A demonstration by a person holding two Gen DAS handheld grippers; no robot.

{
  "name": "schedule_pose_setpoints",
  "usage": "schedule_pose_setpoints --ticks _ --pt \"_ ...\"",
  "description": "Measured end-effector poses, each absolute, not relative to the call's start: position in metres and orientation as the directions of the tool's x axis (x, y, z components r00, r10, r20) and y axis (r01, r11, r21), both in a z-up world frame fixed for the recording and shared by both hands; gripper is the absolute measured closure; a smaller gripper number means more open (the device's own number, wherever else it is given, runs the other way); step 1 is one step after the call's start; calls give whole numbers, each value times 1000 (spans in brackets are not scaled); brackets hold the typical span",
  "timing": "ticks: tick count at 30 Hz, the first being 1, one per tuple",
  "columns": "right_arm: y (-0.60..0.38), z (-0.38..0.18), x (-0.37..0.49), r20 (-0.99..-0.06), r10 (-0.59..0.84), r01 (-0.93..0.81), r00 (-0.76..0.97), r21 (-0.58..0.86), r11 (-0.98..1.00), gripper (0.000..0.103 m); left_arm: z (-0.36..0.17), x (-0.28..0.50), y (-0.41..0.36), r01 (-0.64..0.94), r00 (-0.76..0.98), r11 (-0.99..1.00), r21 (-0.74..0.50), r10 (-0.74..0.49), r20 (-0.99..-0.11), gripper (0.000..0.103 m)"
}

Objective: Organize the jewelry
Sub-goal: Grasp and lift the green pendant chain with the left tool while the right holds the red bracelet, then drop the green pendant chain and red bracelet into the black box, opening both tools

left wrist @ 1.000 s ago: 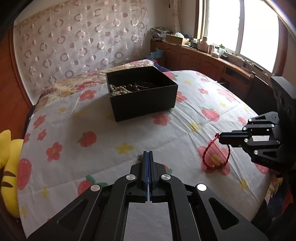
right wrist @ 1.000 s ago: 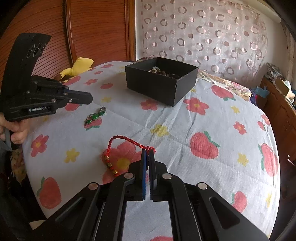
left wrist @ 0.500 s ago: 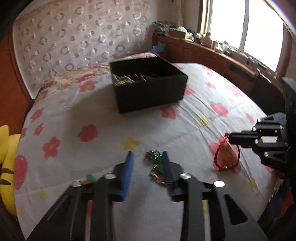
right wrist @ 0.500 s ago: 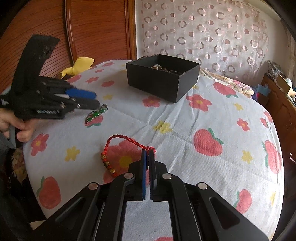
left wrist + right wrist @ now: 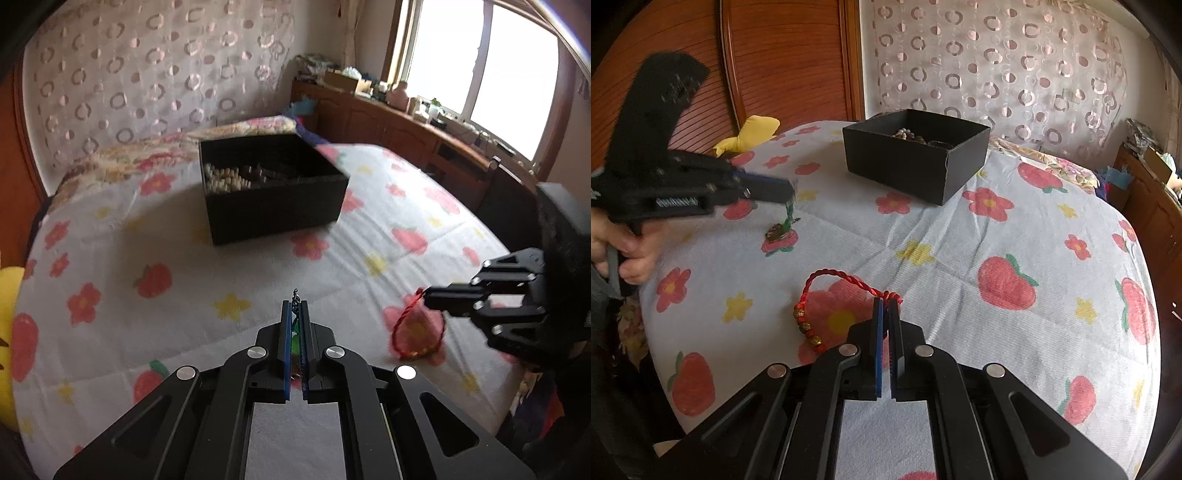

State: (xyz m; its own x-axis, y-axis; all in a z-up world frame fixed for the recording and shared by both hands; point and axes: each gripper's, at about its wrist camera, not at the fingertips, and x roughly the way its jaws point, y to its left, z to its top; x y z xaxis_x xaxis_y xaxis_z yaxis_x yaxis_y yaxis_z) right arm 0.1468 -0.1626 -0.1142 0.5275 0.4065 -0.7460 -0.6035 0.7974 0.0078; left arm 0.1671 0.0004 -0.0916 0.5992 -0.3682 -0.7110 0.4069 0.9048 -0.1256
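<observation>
A black open box [image 5: 271,192] holding pearl beads and other jewelry sits on the flowered bedspread; it also shows in the right wrist view [image 5: 916,155]. My left gripper [image 5: 294,308] is shut on a green-stone chain bracelet [image 5: 295,334], which hangs from it just above the bed in the right wrist view [image 5: 783,225]. My right gripper [image 5: 886,306] is shut on a red cord bracelet [image 5: 827,291] with gold beads, which lies on the bedspread; it also shows in the left wrist view [image 5: 410,332].
A yellow plush toy [image 5: 750,133] lies at the bed's edge by the wooden headboard [image 5: 775,62]. A patterned pillow [image 5: 129,96] stands behind the box. A wooden sideboard [image 5: 406,129] with clutter runs under the window.
My left gripper opened around the green bracelet, then shut on it and lifted it off the bed. My right gripper stayed shut on the red cord bracelet.
</observation>
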Motion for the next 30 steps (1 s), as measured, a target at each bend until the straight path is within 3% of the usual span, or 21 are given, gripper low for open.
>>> schedule_pose_setpoints --ticks 19,30 --pt "-139 -30 192 -618 446 -611 647 -71 788 100 -3 233 -12 371 736 925 -83 -347 -581 100" --pt "-130 -9 230 -591 417 -581 691 -111 806 99 -25 275 -15 314 725 947 -60 -280 -629 100"
